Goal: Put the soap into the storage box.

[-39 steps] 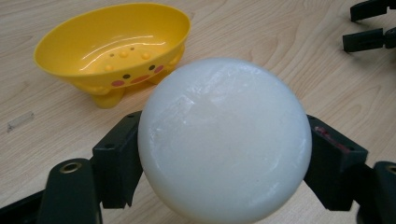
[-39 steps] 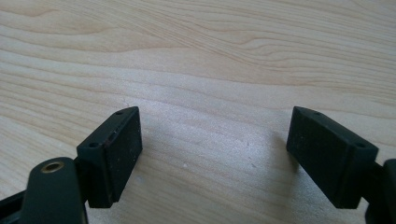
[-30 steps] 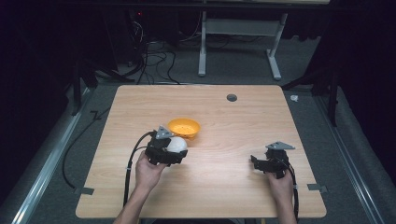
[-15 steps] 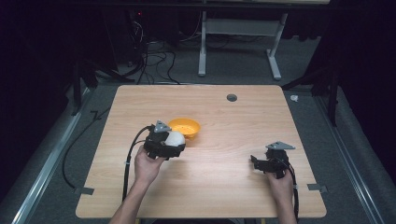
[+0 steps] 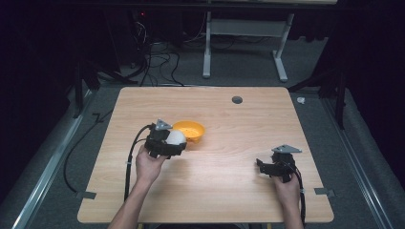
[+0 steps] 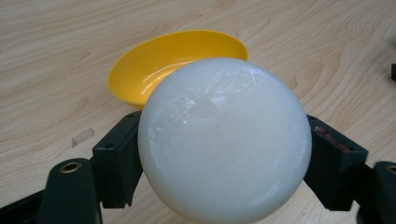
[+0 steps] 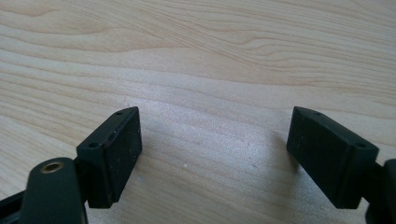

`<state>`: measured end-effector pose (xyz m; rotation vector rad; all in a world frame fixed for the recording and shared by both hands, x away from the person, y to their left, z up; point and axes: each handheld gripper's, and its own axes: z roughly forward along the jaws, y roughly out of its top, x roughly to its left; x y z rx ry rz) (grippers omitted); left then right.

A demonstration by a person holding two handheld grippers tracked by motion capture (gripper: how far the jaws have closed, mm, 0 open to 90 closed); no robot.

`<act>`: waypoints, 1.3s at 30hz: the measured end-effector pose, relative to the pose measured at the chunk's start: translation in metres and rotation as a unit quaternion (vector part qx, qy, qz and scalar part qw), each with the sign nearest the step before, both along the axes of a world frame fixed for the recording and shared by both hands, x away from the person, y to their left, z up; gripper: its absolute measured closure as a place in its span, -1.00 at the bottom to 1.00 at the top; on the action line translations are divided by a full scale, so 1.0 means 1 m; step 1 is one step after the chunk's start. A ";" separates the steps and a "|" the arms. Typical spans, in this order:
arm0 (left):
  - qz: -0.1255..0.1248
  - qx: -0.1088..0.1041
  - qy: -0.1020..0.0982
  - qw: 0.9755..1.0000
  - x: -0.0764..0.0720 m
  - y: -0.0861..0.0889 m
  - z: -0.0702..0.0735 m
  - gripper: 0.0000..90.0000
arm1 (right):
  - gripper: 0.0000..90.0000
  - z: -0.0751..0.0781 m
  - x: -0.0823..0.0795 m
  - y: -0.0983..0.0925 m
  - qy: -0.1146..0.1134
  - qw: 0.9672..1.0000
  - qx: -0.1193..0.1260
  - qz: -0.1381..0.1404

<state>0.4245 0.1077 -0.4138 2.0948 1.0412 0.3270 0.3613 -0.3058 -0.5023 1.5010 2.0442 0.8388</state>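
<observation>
A white ball (image 6: 224,140) sits clamped between the two black jaws of my left gripper (image 5: 171,142), held just above the wooden table (image 5: 229,191). In the high view the white ball (image 5: 175,138) hangs at the near left edge of a small yellow bowl (image 5: 191,130). The yellow bowl (image 6: 163,60) lies right behind the ball in the left gripper view, empty inside. My right gripper (image 5: 267,167) rests low over the table's right front part, open, its jaws (image 7: 215,158) wide apart with bare wood between them.
A dark round hole (image 5: 237,99) marks the table's far side. Black cables (image 5: 131,157) trail from each gripper toward the front edge. Beyond the table stand a white frame (image 5: 243,43) and loose cables on the floor.
My left gripper has carried the white ball a little up and away from the person, closer to the yellow bowl's edge. The right gripper has stayed still.
</observation>
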 end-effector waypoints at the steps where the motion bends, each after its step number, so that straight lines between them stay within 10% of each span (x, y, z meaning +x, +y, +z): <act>1: 0.000 0.002 0.000 1.000 0.001 0.000 0.001 -0.46 | -0.58 0.000 0.000 0.000 0.000 1.000 0.000 0.000; 39: 0.005 0.027 0.008 1.000 0.039 -0.014 0.002 -0.46 | -0.58 0.000 0.000 0.000 0.000 1.000 0.000 0.000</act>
